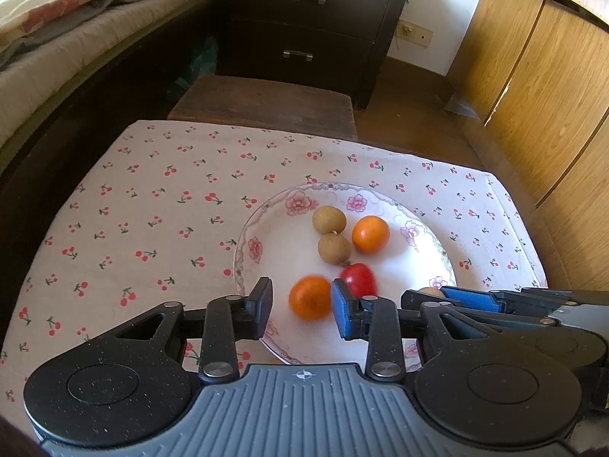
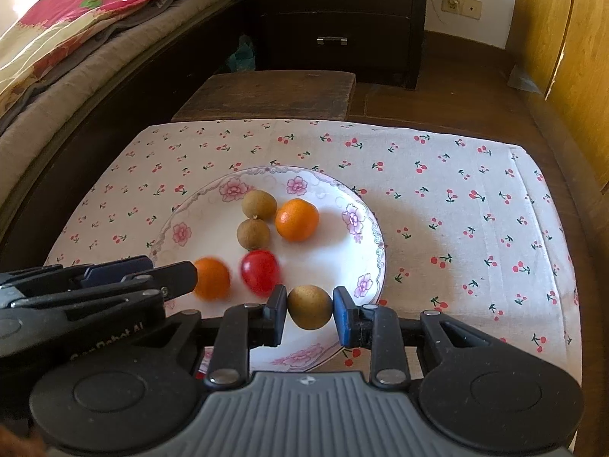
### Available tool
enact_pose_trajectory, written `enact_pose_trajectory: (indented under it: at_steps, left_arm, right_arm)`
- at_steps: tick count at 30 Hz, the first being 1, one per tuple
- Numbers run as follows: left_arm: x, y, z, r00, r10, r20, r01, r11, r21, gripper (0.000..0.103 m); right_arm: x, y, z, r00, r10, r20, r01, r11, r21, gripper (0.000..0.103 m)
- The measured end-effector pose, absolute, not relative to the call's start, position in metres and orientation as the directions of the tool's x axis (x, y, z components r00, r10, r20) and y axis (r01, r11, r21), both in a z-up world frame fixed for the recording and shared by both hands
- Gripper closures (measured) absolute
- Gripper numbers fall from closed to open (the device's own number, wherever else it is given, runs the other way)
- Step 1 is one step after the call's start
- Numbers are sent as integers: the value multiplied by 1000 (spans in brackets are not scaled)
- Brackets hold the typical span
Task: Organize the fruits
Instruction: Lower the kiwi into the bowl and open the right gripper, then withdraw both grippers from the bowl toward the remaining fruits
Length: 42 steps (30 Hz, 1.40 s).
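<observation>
Right tongs (image 2: 309, 310) clamped on brown fruit (image 2: 309, 307) at plate's (image 2: 375, 251) 5 o'clock edge. Left tongs (image 1: 302, 304) apart around orange (image 1: 310, 297), pads clear, release looks done. Red fruit (image 2: 260, 272), second orange (image 2: 297, 219), two brown fruits at plate centre. Step: placing. Next: spread right tongs, lift straight off without nudging.

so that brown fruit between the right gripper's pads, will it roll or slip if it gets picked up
The brown fruit looks round and smooth, so it would probably roll across the plate if nudged. The right gripper touches it only at two sides, so it may slip out under a loose squeeze. It looks small, likely light.
</observation>
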<state>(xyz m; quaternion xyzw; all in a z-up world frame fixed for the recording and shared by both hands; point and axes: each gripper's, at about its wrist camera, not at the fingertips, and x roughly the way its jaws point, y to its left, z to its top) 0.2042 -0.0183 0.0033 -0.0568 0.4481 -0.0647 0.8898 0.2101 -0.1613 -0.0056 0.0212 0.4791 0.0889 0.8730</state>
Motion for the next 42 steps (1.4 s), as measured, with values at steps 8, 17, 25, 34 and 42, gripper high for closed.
enact_pose_trajectory:
  at_steps: [8,17,25,34,42]
  left_arm:
    - [202,-18,7,597,-165,-785,59,985,-162,54]
    - [191,-17,15,610,-167,-775,49,984,-173,45]
    - [179,-10,23,631,-144,-763,43,988,-151,40]
    - [164,-2,27,633,-147,-760,61,988,-141,35]
    - [150,12,26,612,-162,-774,80,986,-143,34]
  right_arm:
    - [207,-164,-2,537,171,-826,-122,985,125,74]
    - [195,-173,5,545,196,-815,-111,981,161,73]
    - [191,-170,9,542,242,-805,-140,970,197,71]
    - [178,-165,15,549,247,-799,-168,968,184,68]
    - [160,-155,16,536,247,-807,-208,965,158,67]
